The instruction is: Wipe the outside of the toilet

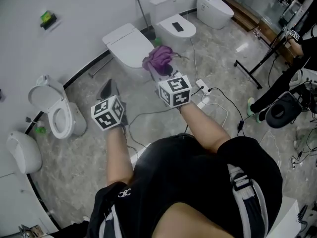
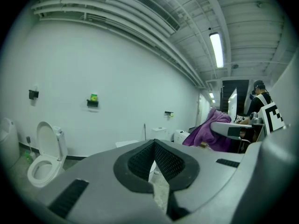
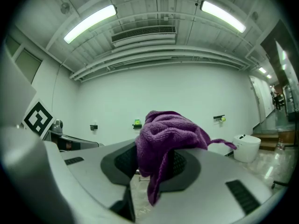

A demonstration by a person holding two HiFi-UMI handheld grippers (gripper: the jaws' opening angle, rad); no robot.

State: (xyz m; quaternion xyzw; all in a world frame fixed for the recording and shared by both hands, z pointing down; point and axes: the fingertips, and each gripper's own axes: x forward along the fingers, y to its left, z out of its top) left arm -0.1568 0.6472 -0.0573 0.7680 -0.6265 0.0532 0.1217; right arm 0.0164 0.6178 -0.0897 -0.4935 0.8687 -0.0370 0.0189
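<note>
A white toilet with its lid down (image 1: 128, 44) stands against the wall just ahead of both grippers. My right gripper (image 1: 166, 73) is raised in front of it, shut on a crumpled purple cloth (image 1: 159, 58). In the right gripper view the cloth (image 3: 168, 133) drapes over the jaws and hides the fingertips of that gripper (image 3: 156, 157). My left gripper (image 1: 109, 88) is held to the left, lower, near the toilet's base. Its jaws meet at the tip with nothing between them (image 2: 154, 144). The cloth (image 2: 211, 132) shows at the right of the left gripper view.
More toilets line the wall: an open one (image 1: 54, 114) at left, two more (image 1: 176, 27) (image 1: 215, 9) to the right. A power strip and cables (image 1: 203, 90) lie on the marble floor. A black stand (image 1: 261, 59) and another person (image 1: 292, 76) are at right.
</note>
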